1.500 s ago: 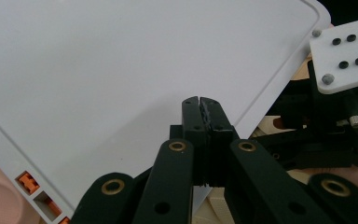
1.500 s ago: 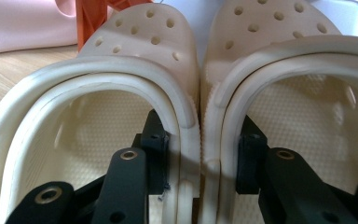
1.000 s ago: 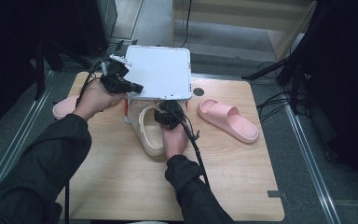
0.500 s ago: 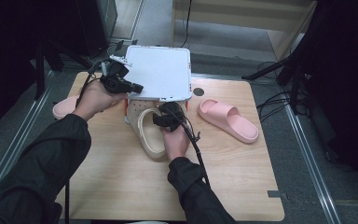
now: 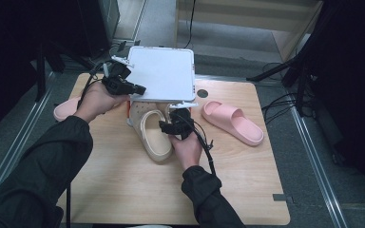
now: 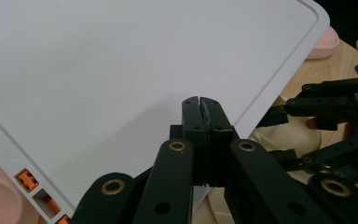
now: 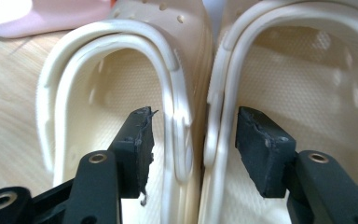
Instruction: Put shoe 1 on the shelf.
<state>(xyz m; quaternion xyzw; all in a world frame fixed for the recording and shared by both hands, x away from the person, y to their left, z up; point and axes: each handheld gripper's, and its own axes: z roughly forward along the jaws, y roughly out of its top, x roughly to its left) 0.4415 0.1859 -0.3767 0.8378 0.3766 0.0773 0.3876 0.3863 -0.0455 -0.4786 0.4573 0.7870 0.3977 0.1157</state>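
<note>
Item: pair of cream clogs [image 7: 186,84], set side by side on the wooden surface [image 5: 123,180], their inner rims touching directly ahead of the right hand-held gripper [image 5: 173,124].

Right hand-held gripper: jaws part-open, just been widening; the two touching rims pass between the pads, which stand clear of them. Nothing held.

Left hand-held gripper [image 6: 200,109]: jaws pinched tight on the edge of the white lid [image 5: 161,73], holding it tilted up above and beyond the clogs. In the left gripper view, orange latches [image 6: 28,179] show at the lid's edge, lower left.

Also present: pink slide [image 5: 230,121] to the right of the right hand-held gripper; second pink slide [image 5: 66,108] below and left of the left one.

Step in hand, by judgement: releasing the clog pair after placing it, lid kept raised.

Next move calls for: drawing the right hand-held gripper straight back without catching a rim, then lowering the lid squarely.
</note>
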